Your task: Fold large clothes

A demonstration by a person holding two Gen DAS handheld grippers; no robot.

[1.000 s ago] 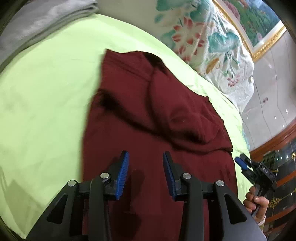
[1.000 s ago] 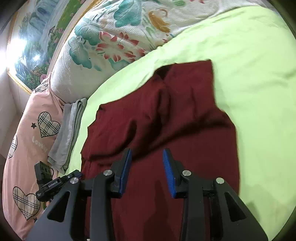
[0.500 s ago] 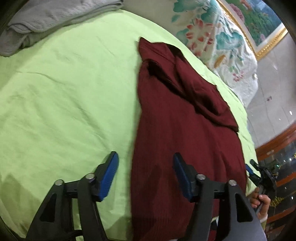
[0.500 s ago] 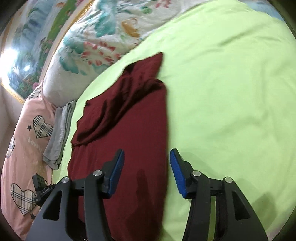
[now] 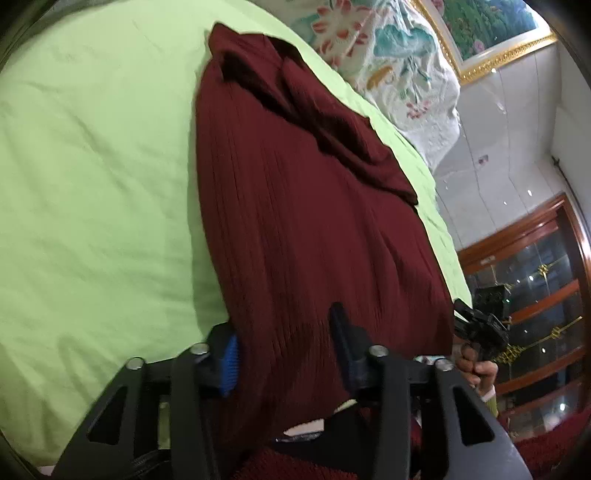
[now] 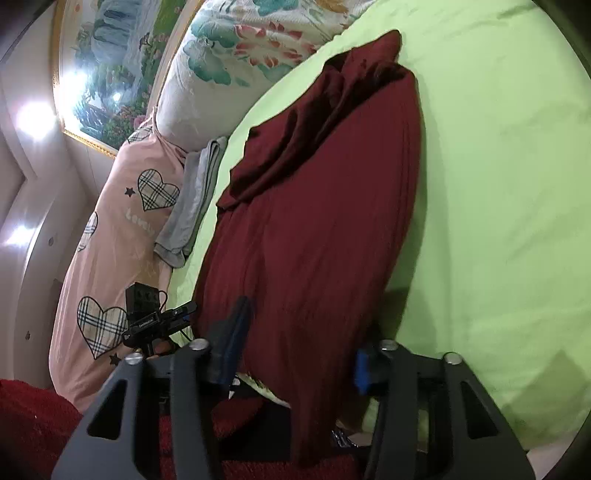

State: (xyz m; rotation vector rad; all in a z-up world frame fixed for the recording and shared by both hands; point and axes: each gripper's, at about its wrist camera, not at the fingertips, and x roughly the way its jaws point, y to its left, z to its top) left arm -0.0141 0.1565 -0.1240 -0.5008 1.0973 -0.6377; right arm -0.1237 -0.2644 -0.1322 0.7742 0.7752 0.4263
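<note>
- Left wrist view: my left gripper [image 5: 284, 350] sits at the near edge of the bed, its two black fingers with blue pads straddling the near left corner of the maroon ribbed garment [image 5: 303, 206].
- The jaws have just been closing with the cloth bunched between them. The pads look to be pinching the fabric, though part of the contact is hidden by the folds.
- The garment lies lengthwise on the lime-green bedsheet [image 5: 96, 177], running away from me, with a sleeve folded across its far end.
- A floral pillow [image 5: 402, 77] lies beyond the garment at the far right, under a gold-framed painting [image 5: 491, 33].
- At the lower right, a hand [image 5: 476, 363] holds the right gripper [image 5: 480, 321] near the garment's other near corner. A glass-fronted wooden cabinet [image 5: 535, 280] stands behind.
- Right wrist view: my right gripper [image 6: 299, 343] straddles the garment's [image 6: 321, 206] near right corner, which drapes over the bed edge between the fingers.
- These jaws have also just been closing, and the pads appear pressed into the gathered cloth.
- To the left, a folded grey cloth [image 6: 192, 206] rests beside a pink pillow with plaid hearts [image 6: 122, 236]. The left gripper [image 6: 162, 317] shows there too, small and dark.
</note>
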